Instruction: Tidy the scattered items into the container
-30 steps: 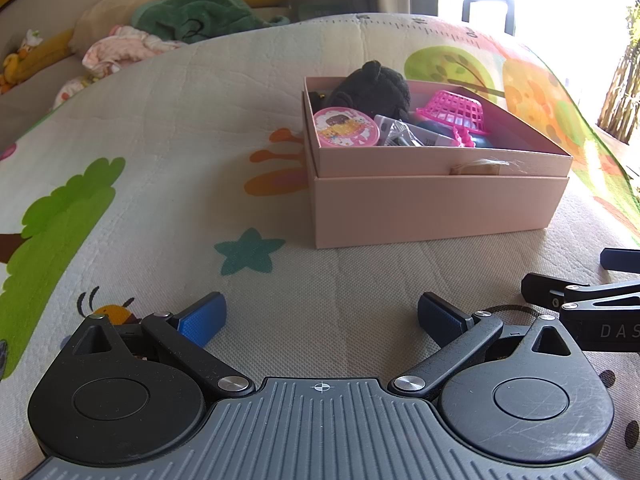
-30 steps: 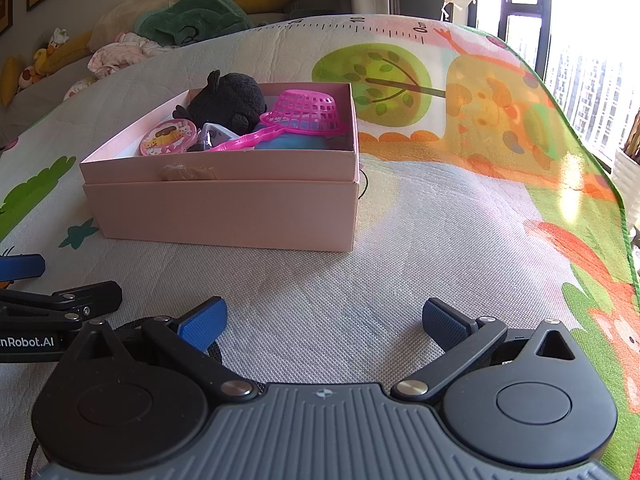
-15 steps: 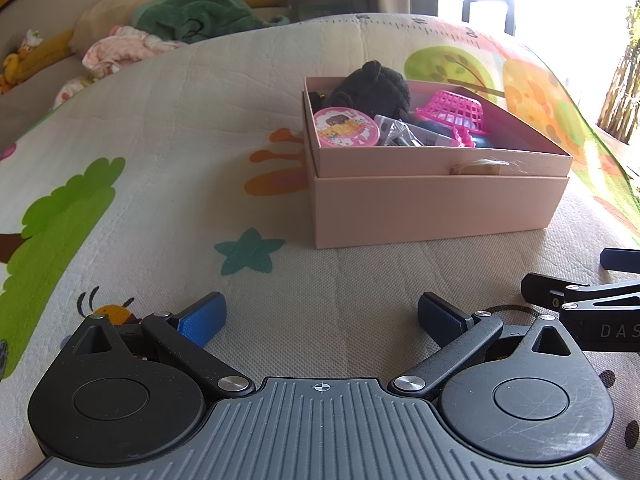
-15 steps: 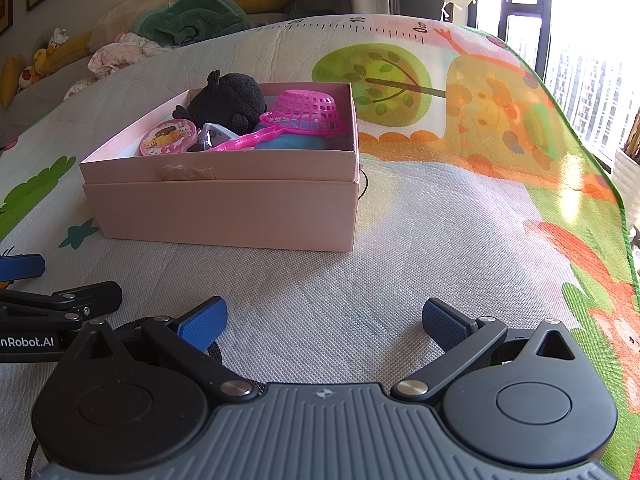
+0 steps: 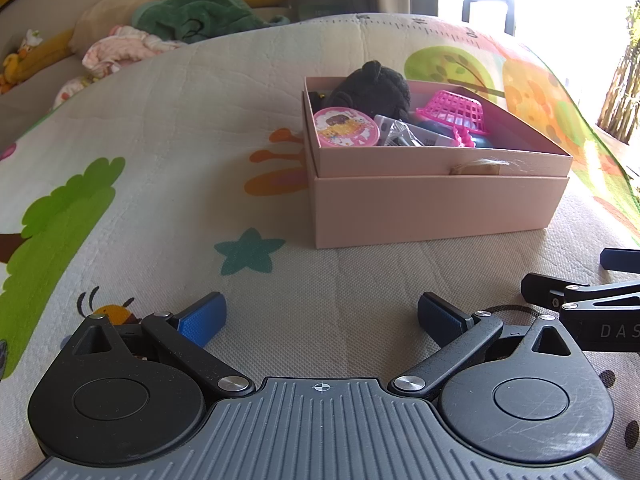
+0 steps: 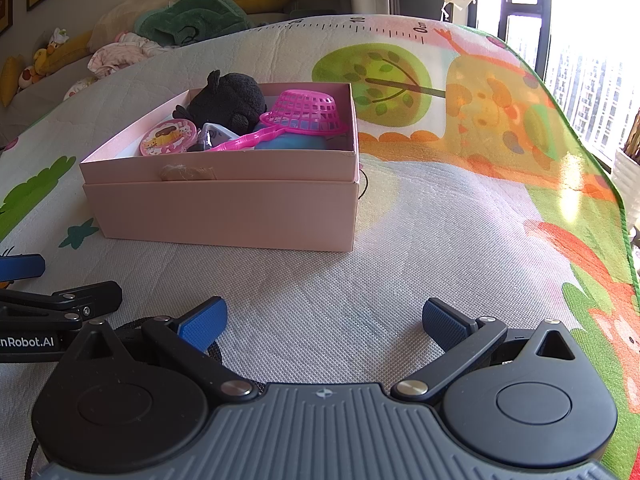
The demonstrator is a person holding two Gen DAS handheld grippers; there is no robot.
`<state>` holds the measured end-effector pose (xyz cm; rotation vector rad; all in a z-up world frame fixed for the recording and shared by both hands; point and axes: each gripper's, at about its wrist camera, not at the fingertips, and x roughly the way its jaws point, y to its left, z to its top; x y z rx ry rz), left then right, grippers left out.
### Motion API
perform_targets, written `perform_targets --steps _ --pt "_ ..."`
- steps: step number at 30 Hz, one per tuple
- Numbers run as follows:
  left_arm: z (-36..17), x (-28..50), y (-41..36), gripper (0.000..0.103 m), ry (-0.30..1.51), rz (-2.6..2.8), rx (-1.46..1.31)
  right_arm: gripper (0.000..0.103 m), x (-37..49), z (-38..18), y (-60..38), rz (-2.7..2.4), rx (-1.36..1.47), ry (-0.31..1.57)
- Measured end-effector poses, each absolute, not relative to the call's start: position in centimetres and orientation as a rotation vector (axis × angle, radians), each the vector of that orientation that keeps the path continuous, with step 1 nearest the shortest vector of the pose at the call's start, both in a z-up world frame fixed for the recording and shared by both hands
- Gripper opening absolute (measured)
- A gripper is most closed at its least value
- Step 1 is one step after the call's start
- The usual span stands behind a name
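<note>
Toys fill pink box [image 6: 240, 208]; both grippers gape, empty.

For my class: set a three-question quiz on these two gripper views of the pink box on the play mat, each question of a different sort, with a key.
1. True or false: the left gripper holds a toy.
2. Multiple choice: the pink mesh basket is (a) on the mat, (b) inside the pink box, (c) in the right gripper.
3. Short answer: which round item lies in the box beside the black plush toy?

Key
1. False; both grippers are open and empty.
2. b
3. The pink round tin with cartoon pictures.
</note>
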<state>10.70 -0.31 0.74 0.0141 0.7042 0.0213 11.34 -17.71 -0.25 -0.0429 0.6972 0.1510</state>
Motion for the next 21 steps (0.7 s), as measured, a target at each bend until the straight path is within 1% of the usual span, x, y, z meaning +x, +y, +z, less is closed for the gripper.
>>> perform_targets --steps 21 --pt "0.78 10.66 -0.61 0.103 0.706 0.021 0.015 0.103 11.33 -0.24 -17.7 0.151 -0.044 0.697"
